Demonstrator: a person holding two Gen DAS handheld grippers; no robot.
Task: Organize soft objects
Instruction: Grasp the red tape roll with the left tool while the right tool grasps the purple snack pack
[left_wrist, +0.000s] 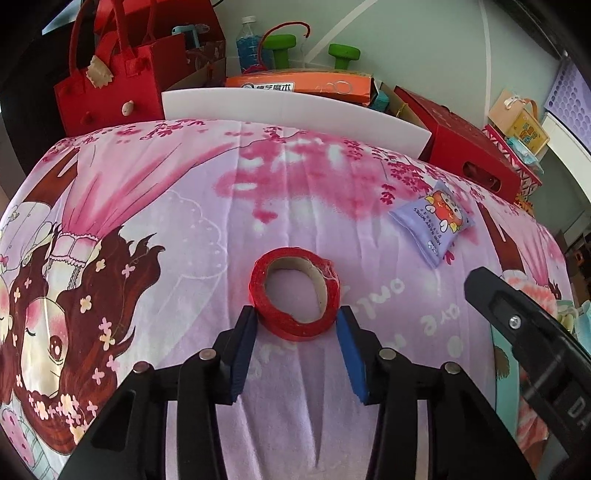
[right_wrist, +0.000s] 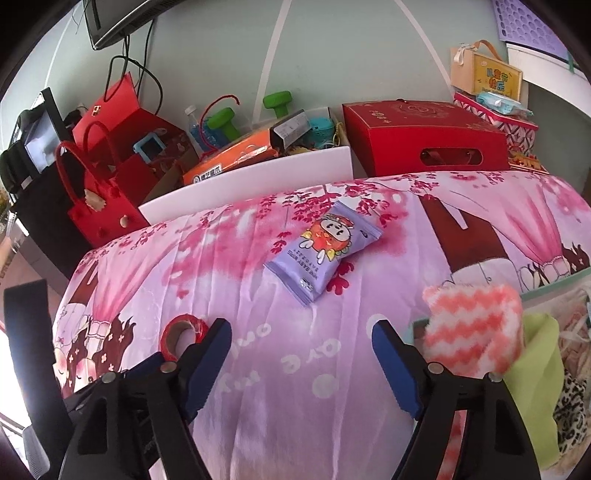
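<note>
Soft cloths (right_wrist: 476, 328) sit piled beside our right gripper (right_wrist: 301, 332); wipes pack (right_wrist: 321, 251) still lies ahead.
Our left gripper (left_wrist: 295, 317) brackets the red tape roll (left_wrist: 295, 295), jaws apart; right jaws spread, empty.

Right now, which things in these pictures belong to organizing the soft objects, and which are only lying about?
For the job:
- red tape roll, between the open left gripper pads
- purple wipes pack
- pink zigzag cloth
- green cloth
- right gripper, open over the sheet

Lying about:
- red felt bag
- green dumbbells
- orange box
- red gift box
</note>
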